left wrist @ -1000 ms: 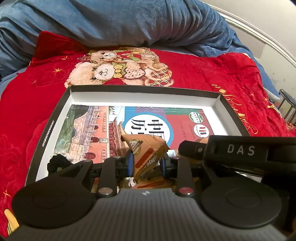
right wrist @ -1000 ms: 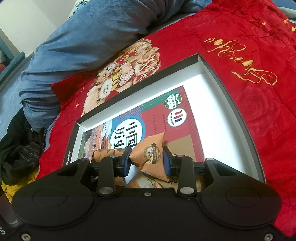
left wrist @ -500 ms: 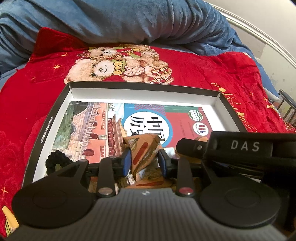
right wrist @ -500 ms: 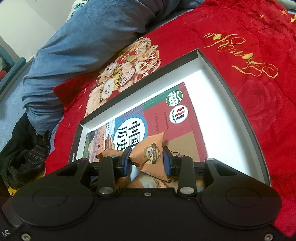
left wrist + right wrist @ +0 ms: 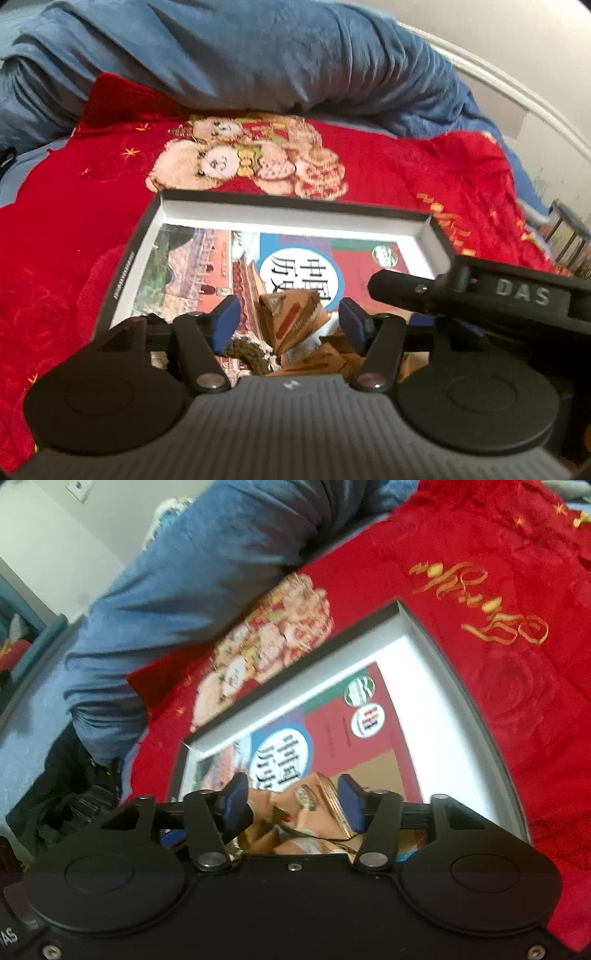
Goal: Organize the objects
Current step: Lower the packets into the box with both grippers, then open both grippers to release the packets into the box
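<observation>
Left gripper (image 5: 289,320): jaws have just been opening, now spread, pads clear of the orange snack packet (image 5: 291,317) standing between them. Right gripper (image 5: 291,801): jaws likewise just opened; a second snack packet (image 5: 306,808) lies loose between them, leaning by the right pad. Both packets sit in the shallow box (image 5: 295,210), atop the book (image 5: 207,258), on a red blanket (image 5: 66,240)

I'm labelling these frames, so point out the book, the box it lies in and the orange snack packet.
book (image 5: 306,269), left wrist view, on the white circle of its cover.
box (image 5: 295,205), left wrist view, on its far wall.
orange snack packet (image 5: 291,317), left wrist view, on its front face.
</observation>
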The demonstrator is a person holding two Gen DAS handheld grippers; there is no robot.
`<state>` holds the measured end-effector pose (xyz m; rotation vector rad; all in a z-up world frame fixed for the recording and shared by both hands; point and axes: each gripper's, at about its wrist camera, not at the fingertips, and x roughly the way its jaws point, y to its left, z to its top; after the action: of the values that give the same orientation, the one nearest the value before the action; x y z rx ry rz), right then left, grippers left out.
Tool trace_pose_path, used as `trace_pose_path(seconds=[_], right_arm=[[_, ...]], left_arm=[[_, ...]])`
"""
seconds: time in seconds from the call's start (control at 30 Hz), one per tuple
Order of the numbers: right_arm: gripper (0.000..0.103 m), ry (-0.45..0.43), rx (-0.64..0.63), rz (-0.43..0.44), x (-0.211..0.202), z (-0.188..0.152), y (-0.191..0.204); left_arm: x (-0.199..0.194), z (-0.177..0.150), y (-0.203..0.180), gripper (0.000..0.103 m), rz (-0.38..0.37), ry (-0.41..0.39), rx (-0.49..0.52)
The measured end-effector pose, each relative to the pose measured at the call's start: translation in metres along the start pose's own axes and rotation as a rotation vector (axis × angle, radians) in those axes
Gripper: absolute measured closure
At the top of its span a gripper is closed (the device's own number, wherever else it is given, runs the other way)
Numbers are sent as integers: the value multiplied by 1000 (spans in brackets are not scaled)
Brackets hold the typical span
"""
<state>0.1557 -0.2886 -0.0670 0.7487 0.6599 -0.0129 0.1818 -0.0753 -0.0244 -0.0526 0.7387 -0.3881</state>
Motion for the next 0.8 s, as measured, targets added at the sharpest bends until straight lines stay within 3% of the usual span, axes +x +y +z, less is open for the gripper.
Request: trace_pose_path(seconds=[0.03,0.23,0.8], right_arm=[[33,-14,1,6,-5,0,1],[26,-59,-22,10,-33,-5,9],[25,-171,-133,-14,-135,-44,35]], left_arm=[[-5,1,2,26,-6,-8,-13],[-35,4,11,22,-25,-57,-57],[-116,-29,-4,20,10,-133,33]])
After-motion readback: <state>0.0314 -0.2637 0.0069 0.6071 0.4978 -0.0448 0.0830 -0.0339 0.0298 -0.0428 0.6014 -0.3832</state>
